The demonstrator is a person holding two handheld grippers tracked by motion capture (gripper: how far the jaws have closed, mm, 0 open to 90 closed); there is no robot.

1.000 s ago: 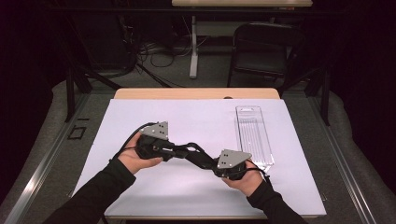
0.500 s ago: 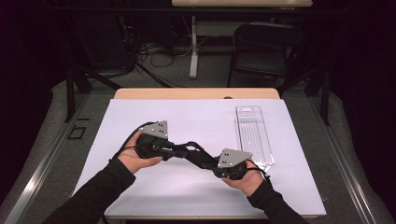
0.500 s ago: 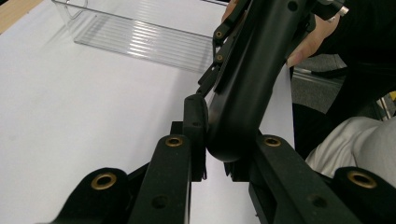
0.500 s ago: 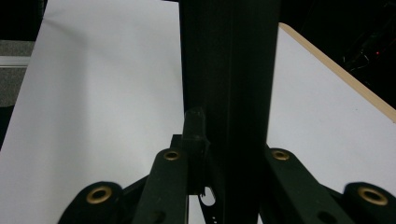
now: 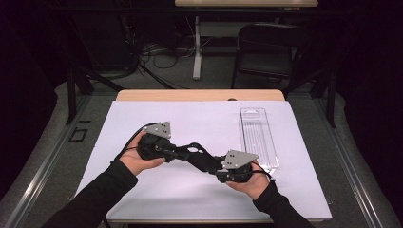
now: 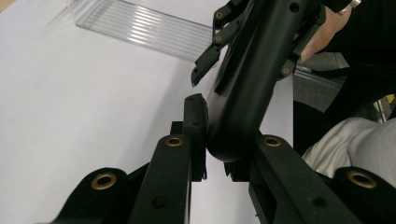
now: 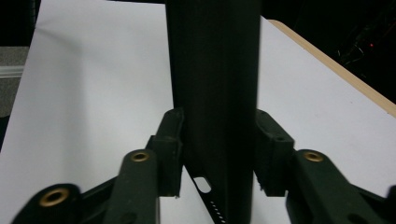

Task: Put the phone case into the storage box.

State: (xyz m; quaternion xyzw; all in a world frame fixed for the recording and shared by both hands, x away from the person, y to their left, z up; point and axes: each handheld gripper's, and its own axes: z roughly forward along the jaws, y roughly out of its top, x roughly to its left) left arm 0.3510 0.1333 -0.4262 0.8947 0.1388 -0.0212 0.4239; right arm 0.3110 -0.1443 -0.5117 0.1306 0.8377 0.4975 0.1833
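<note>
A long black bar-shaped object (image 5: 197, 154) hangs just above the white table sheet (image 5: 199, 118), spanning between both grippers. My left gripper (image 5: 178, 151) is shut on its rounded end (image 6: 233, 140), with the pads pressed against its sides. My right gripper (image 5: 214, 166) is at the other end. Its jaws have just been opening and now stand slightly off the object (image 7: 215, 84), which still runs between them. In the left gripper view the right gripper (image 6: 243, 70) straddles the bar with a gap at its fingertips (image 6: 201, 70).
A clear ribbed plastic tray (image 5: 259, 137) lies lengthwise on the right side of the sheet, just beyond the right hand. It also appears in the left gripper view as a clear tray (image 6: 144, 30). A black chair (image 5: 266, 47) and cables stand behind the table.
</note>
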